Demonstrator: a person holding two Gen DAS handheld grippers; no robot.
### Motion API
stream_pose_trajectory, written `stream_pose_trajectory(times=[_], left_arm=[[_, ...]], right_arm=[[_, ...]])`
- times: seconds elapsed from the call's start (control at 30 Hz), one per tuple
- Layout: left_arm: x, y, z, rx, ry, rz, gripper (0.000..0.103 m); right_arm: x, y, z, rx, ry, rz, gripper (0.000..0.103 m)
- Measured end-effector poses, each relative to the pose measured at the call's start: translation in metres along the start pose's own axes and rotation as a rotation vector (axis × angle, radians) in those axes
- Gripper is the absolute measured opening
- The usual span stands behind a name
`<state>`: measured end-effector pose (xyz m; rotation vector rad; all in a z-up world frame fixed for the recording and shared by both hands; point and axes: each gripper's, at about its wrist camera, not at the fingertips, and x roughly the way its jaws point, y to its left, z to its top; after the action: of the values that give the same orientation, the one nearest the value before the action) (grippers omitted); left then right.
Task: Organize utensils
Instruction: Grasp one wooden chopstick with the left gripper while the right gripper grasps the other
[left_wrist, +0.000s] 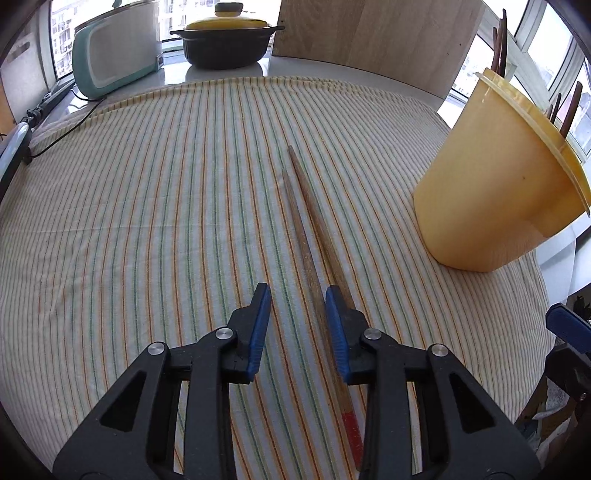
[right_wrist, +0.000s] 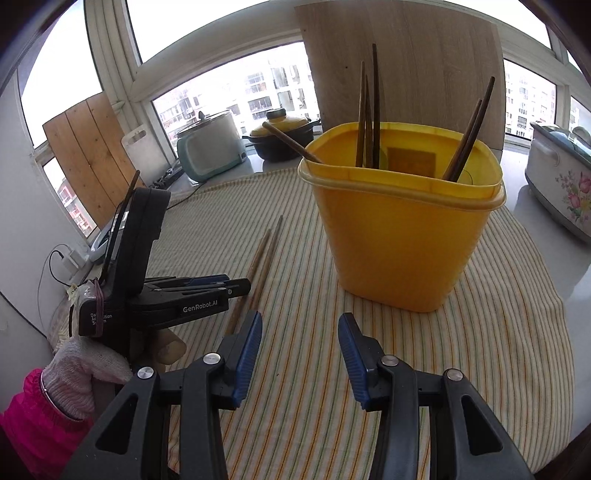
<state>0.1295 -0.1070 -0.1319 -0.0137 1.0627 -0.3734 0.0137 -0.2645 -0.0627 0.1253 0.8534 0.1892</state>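
Two wooden chopsticks (left_wrist: 308, 221) lie side by side on the striped cloth; one has a red end (left_wrist: 351, 430). My left gripper (left_wrist: 297, 299) is open low over them, its jaws straddling the nearer parts. The chopsticks also show in the right wrist view (right_wrist: 264, 254). A yellow plastic container (right_wrist: 402, 229) stands on the cloth holding several dark chopsticks (right_wrist: 369, 118); it also shows in the left wrist view (left_wrist: 506, 184). My right gripper (right_wrist: 300, 326) is open and empty, in front of the container. The left gripper (right_wrist: 221, 284) shows there from the side.
A striped cloth (left_wrist: 147, 203) covers the table. At the back stand a teal rice cooker (left_wrist: 114, 51), a black pot with yellow lid (left_wrist: 227, 40) and a wooden board (left_wrist: 376, 37). A floral cooker (right_wrist: 557, 184) is at the right; cables (left_wrist: 66, 133) lie at the left.
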Motion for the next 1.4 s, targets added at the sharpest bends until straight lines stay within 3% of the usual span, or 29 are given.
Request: stream_pose_trajectory(times=[0.1,0.37,0.67,0.97,1.4], left_arm=[[0.001,-0.002,0.002,0.025,0.003,0.017,0.029],[0.007,0.004,0.011,0.046,0.014,0.033,0.01],[0.002,0.033,0.014,-0.03,0.017,0.006,0.008],[-0.01,0.061,0.007,-0.069,0.013,0.022,0.008],[-0.021,0.091,-0.001,-0.105,0.018,0.05,0.008]], right_arm=[[0.0,0.001,-0.001,-0.004,0.002,-0.004,0.045],[0.008,0.003,0.002,-0.009,0.027,0.002,0.045],[0.032,0.022,0.009,-0.073,0.088,0.023,0.044],[0.074,0.044,0.022,-0.125,0.188,0.06,0.037],[0.137,0.069,0.057,-0.209,0.289,-0.036,0.03]])
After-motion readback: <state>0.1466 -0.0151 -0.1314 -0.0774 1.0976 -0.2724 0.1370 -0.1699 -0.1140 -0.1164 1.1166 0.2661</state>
